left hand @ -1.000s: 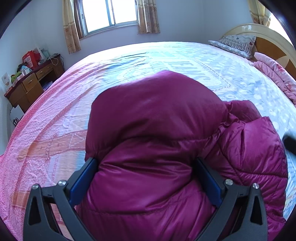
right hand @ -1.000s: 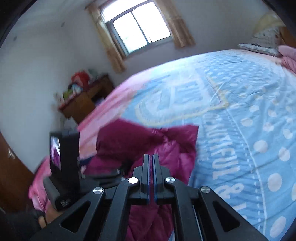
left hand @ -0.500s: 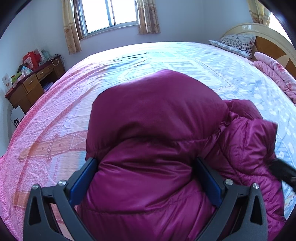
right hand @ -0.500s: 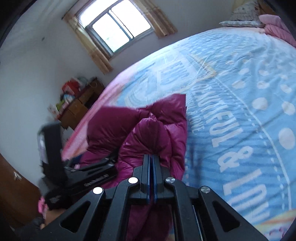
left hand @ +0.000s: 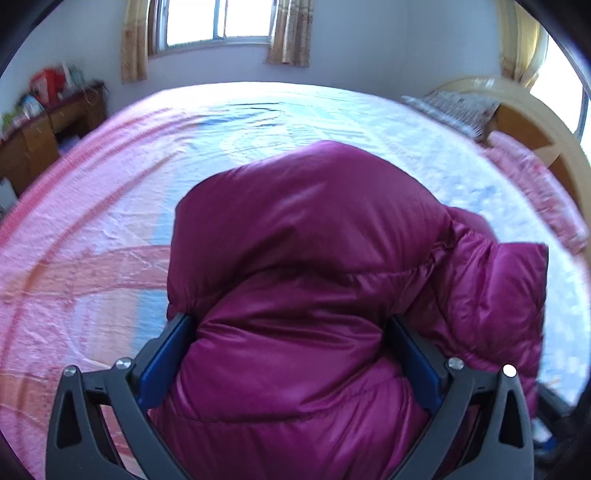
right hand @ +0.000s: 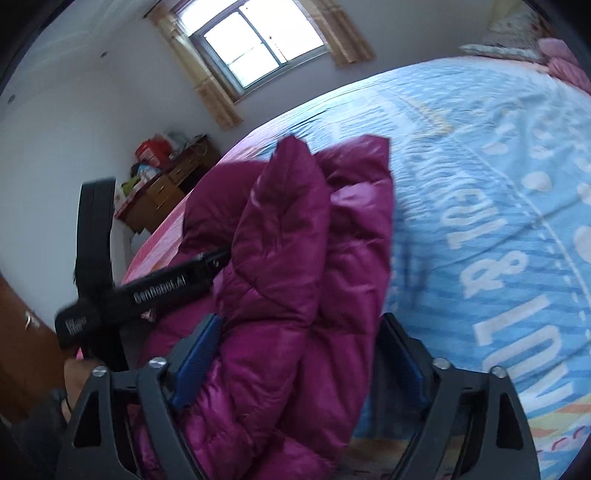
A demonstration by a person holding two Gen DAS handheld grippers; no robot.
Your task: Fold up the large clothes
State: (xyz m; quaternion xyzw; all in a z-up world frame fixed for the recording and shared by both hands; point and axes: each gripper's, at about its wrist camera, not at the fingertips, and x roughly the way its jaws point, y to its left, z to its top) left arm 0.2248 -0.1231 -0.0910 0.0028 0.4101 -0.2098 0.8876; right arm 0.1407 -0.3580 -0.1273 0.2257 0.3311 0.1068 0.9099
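A magenta puffer jacket point(left hand: 306, 266) lies bunched near the front edge of the bed point(left hand: 258, 122). My left gripper point(left hand: 291, 354) is wide open, its blue-padded fingers on either side of a thick fold of the jacket. In the right wrist view the jacket point(right hand: 295, 258) is folded in a heap. My right gripper point(right hand: 299, 358) is open too, its fingers on either side of the jacket's quilted edge. The left gripper's black body point(right hand: 147, 288) shows at the left, pushed into the jacket.
The bed has a pink and blue printed sheet point(right hand: 498, 184). A pillow point(left hand: 454, 107) and a pink blanket point(left hand: 535, 184) lie by the headboard at the right. A wooden desk point(left hand: 40, 133) with clutter stands against the wall at the left, under a window point(left hand: 218, 18).
My right gripper has opened from fully shut and moved in over the jacket's edge. The left gripper has stayed open around its fold, with the view shifting slightly.
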